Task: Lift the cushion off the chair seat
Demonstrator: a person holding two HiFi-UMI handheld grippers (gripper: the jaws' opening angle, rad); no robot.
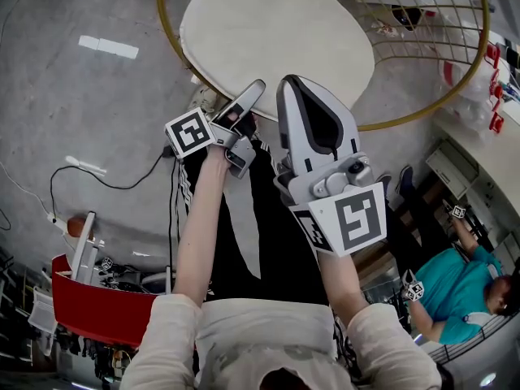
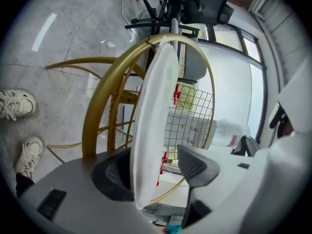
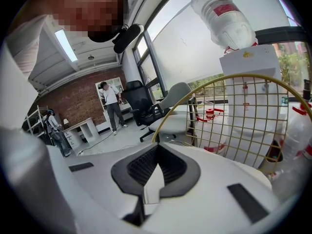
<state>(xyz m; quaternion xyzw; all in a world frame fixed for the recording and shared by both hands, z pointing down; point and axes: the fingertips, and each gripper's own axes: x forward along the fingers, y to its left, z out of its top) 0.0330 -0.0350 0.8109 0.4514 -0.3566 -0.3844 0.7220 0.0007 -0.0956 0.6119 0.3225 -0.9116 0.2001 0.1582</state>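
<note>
A round white cushion (image 1: 268, 31) lies on the seat of a gold wire chair (image 1: 166, 31), straight ahead of me in the head view. My left gripper (image 1: 248, 108) reaches its near edge. In the left gripper view the cushion (image 2: 153, 121) shows edge-on between the jaws of that gripper (image 2: 151, 172). They stand apart on either side of it, with a gap on the right side, so it is open. Beside it my right gripper (image 1: 288, 84) is raised and shut on nothing. In the right gripper view this gripper (image 3: 151, 177) points past the chair's wire back (image 3: 243, 116).
A red bin (image 1: 89, 307) and a black floor cable (image 1: 106, 181) lie at my left. A person in teal (image 1: 455, 283) sits at the lower right. My shoes (image 2: 17, 104) stand by the chair legs. An office chair (image 3: 139, 104), a standing person (image 3: 113, 101) and a water bottle (image 3: 224, 16) are beyond.
</note>
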